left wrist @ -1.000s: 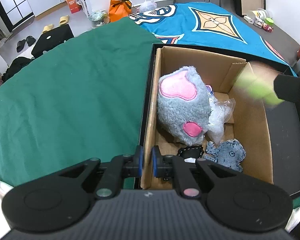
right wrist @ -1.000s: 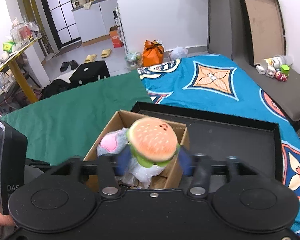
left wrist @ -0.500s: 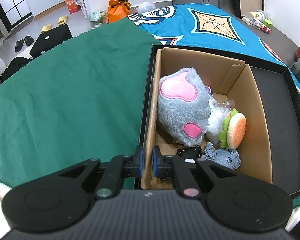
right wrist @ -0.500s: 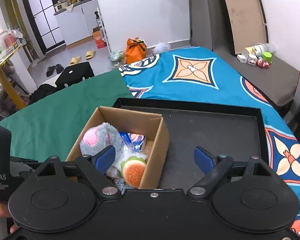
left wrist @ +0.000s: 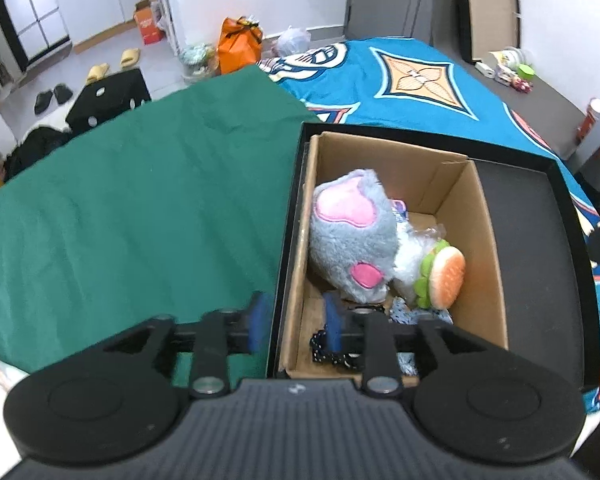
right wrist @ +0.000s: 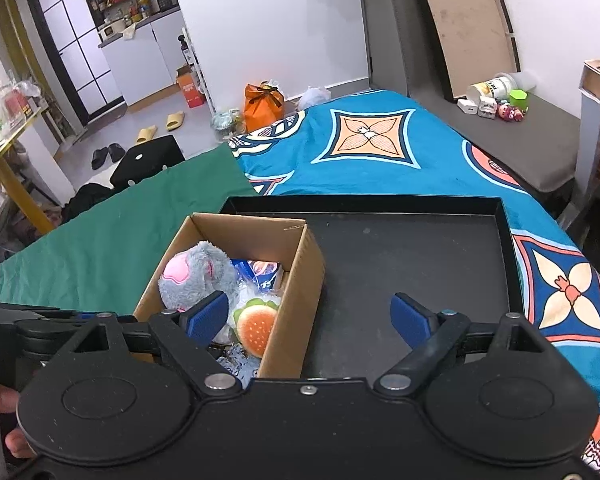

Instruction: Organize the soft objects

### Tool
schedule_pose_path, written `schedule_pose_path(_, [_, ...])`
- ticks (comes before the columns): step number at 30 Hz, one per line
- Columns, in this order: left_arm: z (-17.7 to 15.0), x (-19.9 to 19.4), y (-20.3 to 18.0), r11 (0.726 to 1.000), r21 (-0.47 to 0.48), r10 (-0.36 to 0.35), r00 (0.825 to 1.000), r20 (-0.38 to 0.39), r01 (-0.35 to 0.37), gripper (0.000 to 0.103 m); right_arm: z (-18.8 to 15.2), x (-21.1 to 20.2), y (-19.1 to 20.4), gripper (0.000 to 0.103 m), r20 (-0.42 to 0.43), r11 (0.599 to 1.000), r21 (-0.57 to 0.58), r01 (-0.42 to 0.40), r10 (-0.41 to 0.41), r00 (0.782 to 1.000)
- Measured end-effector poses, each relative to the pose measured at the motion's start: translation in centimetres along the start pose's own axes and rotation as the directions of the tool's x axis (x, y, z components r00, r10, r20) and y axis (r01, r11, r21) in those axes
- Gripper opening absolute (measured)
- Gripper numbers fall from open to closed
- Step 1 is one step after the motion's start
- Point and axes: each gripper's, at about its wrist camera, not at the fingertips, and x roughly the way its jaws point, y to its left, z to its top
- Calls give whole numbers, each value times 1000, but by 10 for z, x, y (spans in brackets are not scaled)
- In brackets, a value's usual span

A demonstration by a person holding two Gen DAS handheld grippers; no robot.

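The cardboard box (left wrist: 396, 240) sits in the left end of a black tray (left wrist: 532, 248) on the bed, with green cloth (left wrist: 132, 208) to its nine o'clock and the blue patterned bedspread (left wrist: 412, 80) toward twelve. Inside the box, the grey plush (left wrist: 352, 236) with pink patches leans against the nine o'clock wall, and the burger toy (left wrist: 444, 276) lies on its edge at the plush's three o'clock, touching a pale bagged item between them. In the right wrist view the burger toy (right wrist: 256, 326) shows bun-up near the box's (right wrist: 300, 280) near right wall, with the grey plush (right wrist: 196, 276) at its ten o'clock. The left tool (left wrist: 294, 322) straddles the box's near left wall and the tray rim; its jaws are opening, the blue pads stand off that edge on either side and press on nothing. A dark speckled cord (left wrist: 332, 354) lies in the box's six o'clock corner, beside a bit of blue fabric (left wrist: 404, 314). The right tool (right wrist: 310, 316) hovers above the box's right wall and the bare tray floor (right wrist: 412, 264); its jaws are opening, spread wide, with nothing gripped between them. Part of a hand (right wrist: 0, 404) shows at the right view's eight o'clock edge.
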Motion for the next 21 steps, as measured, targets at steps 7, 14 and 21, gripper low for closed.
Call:
schedule_pose_path(7, [0, -30, -8, 1000, -13, 9, 999, 44, -8, 70, -5, -11, -9, 100, 13, 1000, 28, -12, 11, 1000])
schedule_pose_path(14, [4, -62, -19, 1000, -8, 6, 995, 103, -5, 89, -11, -27, -21, 103, 23, 997, 68, -27, 25, 999])
schedule_pose_path(21, [1, -89, -36, 1000, 14, -5, 990, 144, 3, 94, -15, -46, -34, 103, 40, 995, 95, -35, 31, 999])
